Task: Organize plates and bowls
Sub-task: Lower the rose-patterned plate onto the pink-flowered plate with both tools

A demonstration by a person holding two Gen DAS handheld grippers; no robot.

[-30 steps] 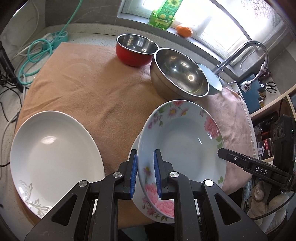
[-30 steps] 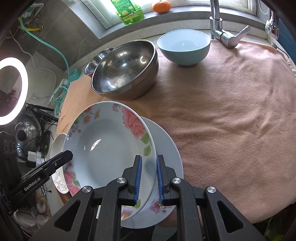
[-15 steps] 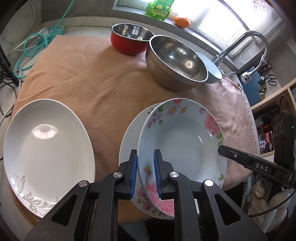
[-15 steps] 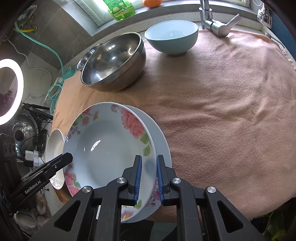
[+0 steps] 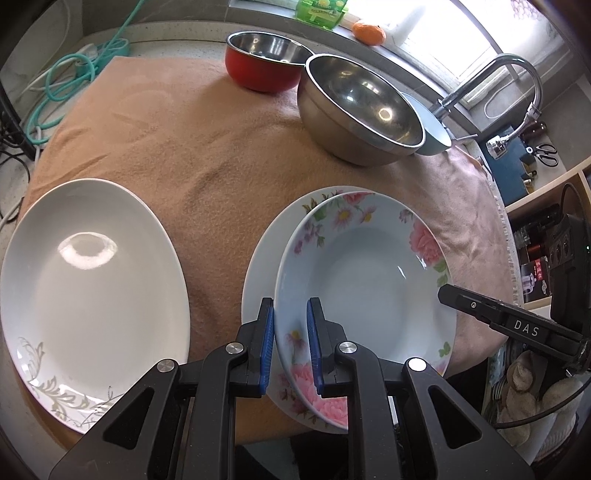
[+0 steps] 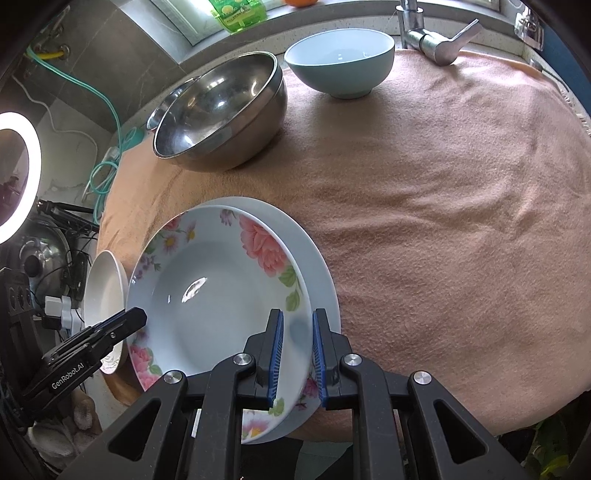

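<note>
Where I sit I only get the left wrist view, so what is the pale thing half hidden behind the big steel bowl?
Observer: A light blue bowl, upright and empty. It stands apart from the steel bowl, just in front of the faucet.
Operator: I only see the tip of the right gripper. How is it gripping?
Observer: The right gripper has its blue pads on either side of the floral plate at its near right rim. The lower plate shows past that rim on the right.
</note>
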